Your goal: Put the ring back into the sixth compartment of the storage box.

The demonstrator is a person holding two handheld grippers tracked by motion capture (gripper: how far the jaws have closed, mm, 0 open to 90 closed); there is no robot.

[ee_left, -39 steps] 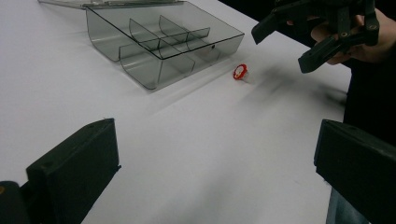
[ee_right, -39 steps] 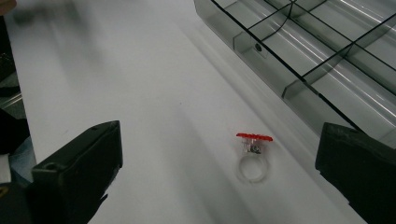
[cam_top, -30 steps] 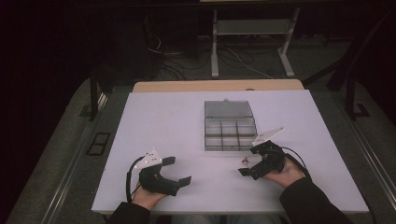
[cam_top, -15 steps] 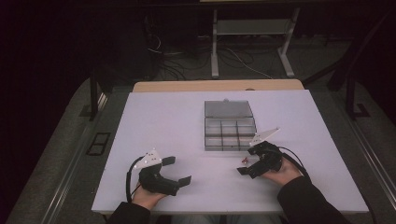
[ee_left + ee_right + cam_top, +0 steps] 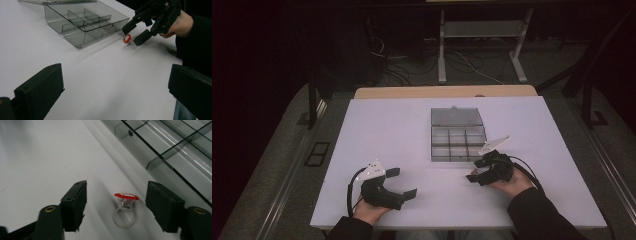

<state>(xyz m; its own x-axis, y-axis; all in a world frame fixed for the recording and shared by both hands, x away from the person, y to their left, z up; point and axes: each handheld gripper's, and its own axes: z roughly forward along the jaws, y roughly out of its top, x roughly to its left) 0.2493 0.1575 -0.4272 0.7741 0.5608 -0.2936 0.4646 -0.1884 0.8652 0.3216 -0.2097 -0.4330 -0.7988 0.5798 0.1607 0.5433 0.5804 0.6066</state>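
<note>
right claw (image 5: 116,202) jaws apart around the ring (image 5: 125,206), not yet clamped; box (image 5: 175,150) beyond it, compartments empty.

White table top (image 5: 387,130) under dim light. Pale wooden edge (image 5: 412,92) along its far side. Beyond, on the grey floor (image 5: 277,165), a white metal frame (image 5: 442,50) on two legs, with loose cables (image 5: 462,65) tangled between them. Left of the table, a dark floor plate (image 5: 317,154) near a black post (image 5: 312,100).
</note>
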